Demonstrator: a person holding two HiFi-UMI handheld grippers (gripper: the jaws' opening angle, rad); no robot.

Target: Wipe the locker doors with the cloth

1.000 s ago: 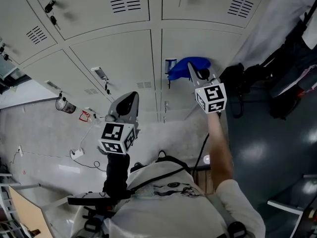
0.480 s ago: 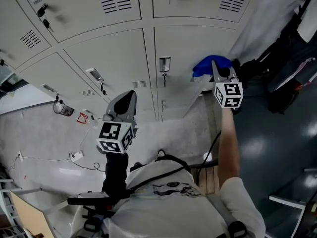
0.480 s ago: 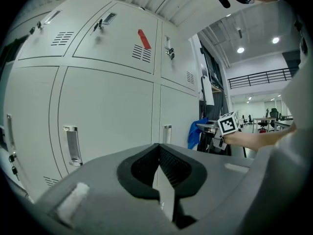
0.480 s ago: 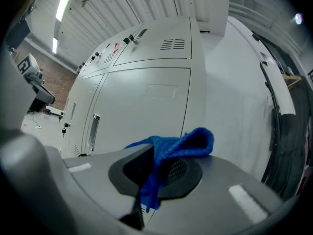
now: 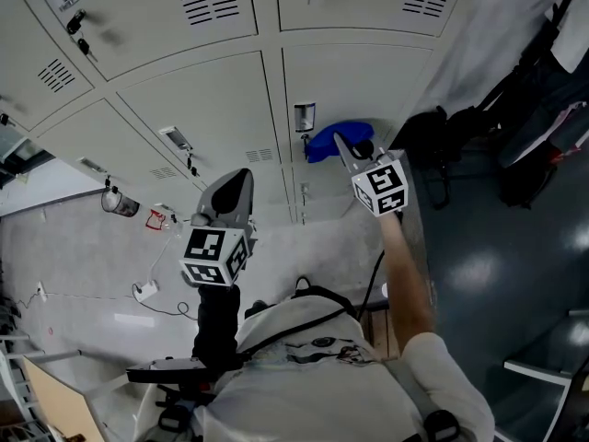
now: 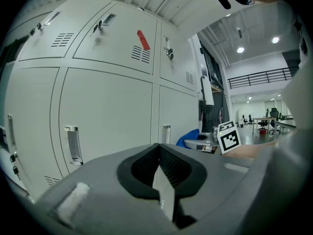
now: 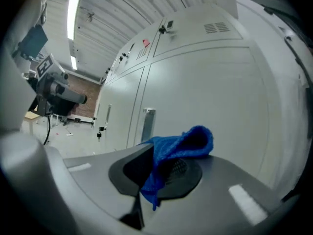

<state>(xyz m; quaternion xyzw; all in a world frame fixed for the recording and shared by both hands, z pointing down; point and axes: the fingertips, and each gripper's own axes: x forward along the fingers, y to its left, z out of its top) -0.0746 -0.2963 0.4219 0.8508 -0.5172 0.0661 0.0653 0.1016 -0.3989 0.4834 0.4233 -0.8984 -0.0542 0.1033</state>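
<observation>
While the right gripper [image 5: 348,148] is pressing its dark, ribbed jaws shut on a crumpled blue terry cloth [image 5: 329,138], the cloth is bunching up just right of the upright chrome handle [image 5: 304,116] on a pale grey, smooth sheet-metal locker door [image 5: 368,81]. Whether the cloth is actually touching the door panel beside that handle, I cannot tell. In the right gripper view, the fuzzy cloth [image 7: 182,143] is folding into a rounded hump over the jaws to the right of the handle [image 7: 148,124], with a thin tail hanging down between them. The left gripper [image 5: 241,179] is hovering below and left of the handle, well apart from it. In the left gripper view, its textured black jaws [image 6: 159,153] are sitting together with nothing between them, pointing just left of the handle [image 6: 166,133].
</observation>
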